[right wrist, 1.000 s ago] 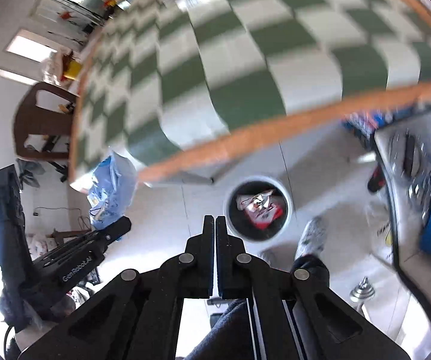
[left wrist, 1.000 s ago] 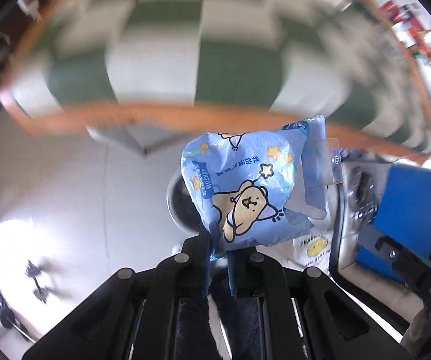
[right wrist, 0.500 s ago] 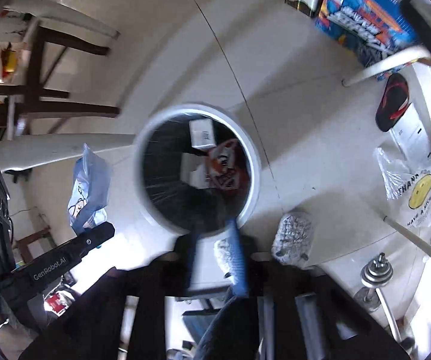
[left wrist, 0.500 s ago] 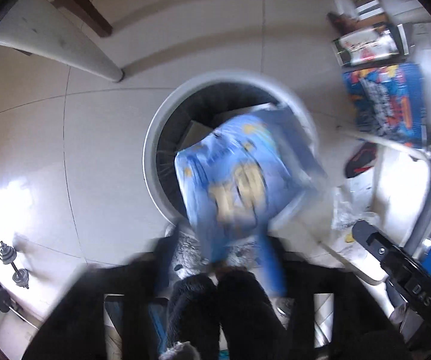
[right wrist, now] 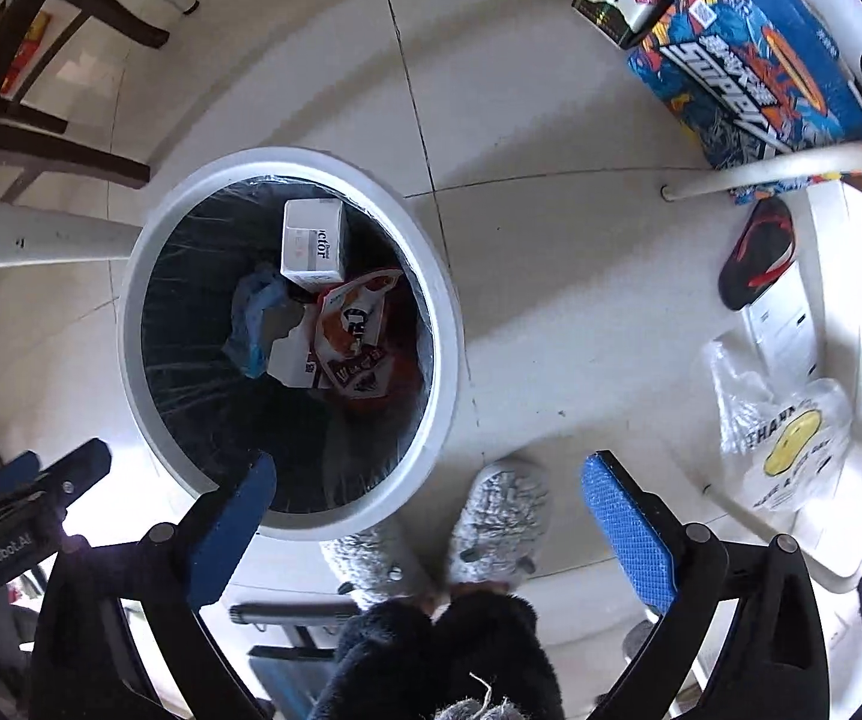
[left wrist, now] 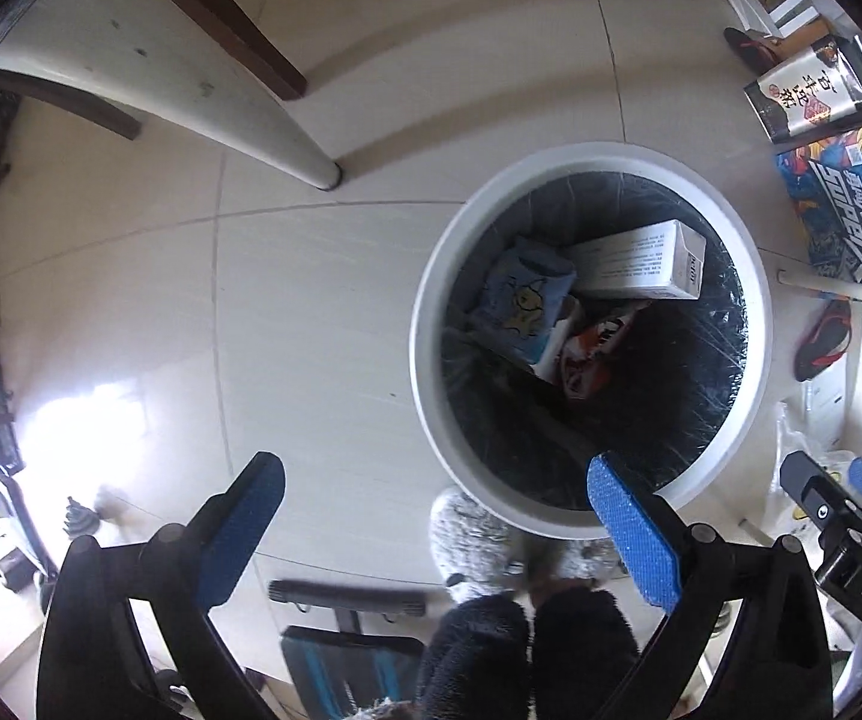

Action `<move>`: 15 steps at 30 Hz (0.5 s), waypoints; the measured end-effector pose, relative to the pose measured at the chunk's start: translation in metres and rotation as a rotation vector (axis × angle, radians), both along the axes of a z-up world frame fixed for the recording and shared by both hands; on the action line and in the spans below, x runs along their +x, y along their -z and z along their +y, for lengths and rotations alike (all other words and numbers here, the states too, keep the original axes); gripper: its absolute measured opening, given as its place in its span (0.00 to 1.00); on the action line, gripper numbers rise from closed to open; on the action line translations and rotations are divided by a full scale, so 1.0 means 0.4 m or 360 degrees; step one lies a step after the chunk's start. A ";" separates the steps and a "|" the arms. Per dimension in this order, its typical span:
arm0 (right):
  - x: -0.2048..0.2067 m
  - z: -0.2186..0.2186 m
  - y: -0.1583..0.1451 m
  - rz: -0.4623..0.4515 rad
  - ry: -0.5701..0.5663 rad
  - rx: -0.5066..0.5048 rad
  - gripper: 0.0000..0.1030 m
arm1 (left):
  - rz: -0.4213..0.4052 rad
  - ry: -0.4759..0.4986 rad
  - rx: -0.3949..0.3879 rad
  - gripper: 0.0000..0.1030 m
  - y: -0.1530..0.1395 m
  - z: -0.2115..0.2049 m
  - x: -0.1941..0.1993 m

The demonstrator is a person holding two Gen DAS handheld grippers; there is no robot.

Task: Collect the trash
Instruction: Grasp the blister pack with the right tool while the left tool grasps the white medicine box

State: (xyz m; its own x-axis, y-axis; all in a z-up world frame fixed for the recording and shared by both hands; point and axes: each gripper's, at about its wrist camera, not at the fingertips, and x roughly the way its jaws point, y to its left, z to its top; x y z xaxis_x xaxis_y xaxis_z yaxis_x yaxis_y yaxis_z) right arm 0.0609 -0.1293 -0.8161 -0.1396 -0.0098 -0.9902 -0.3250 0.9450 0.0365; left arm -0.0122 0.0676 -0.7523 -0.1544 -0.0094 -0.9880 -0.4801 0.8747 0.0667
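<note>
A white round trash bin (left wrist: 431, 276) with a black liner stands on the tiled floor below me; it also shows in the right wrist view (right wrist: 131, 276). Inside lie the blue bear-print wrapper (left wrist: 521, 300), a white carton (left wrist: 641, 267) and a red-and-white snack bag (left wrist: 593, 348). The right wrist view shows the wrapper (right wrist: 257, 312), the carton (right wrist: 314, 243) and the snack bag (right wrist: 359, 336) too. My left gripper (left wrist: 431, 522) is open and empty above the bin's near rim. My right gripper (right wrist: 425, 516) is open and empty beside the bin.
White table legs (left wrist: 191, 102) and dark chair legs (right wrist: 41, 138) stand beyond the bin. A colourful box (right wrist: 749, 60), a sandal (right wrist: 758, 252) and a smiley plastic bag (right wrist: 785, 450) lie to the right. The person's grey slippers (right wrist: 497, 516) are at the bin's near side.
My left gripper opened and the blue wrapper fell into the bin. My right gripper, shut a second ago, has opened. Both views swung from the checkered table down to the bin.
</note>
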 end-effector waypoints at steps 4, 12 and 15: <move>-0.004 0.012 -0.034 -0.0043 -0.0048 -0.0009 1.00 | -0.0024 0.0009 0.0043 1.00 -0.034 0.005 0.003; -0.019 0.030 -0.143 -0.0114 -0.0100 -0.0004 1.00 | -0.0062 -0.0010 0.0071 1.00 -0.145 -0.007 -0.020; -0.029 0.023 -0.204 -0.0134 -0.0106 0.0009 1.00 | -0.0070 -0.0027 0.0064 1.00 -0.204 -0.015 -0.040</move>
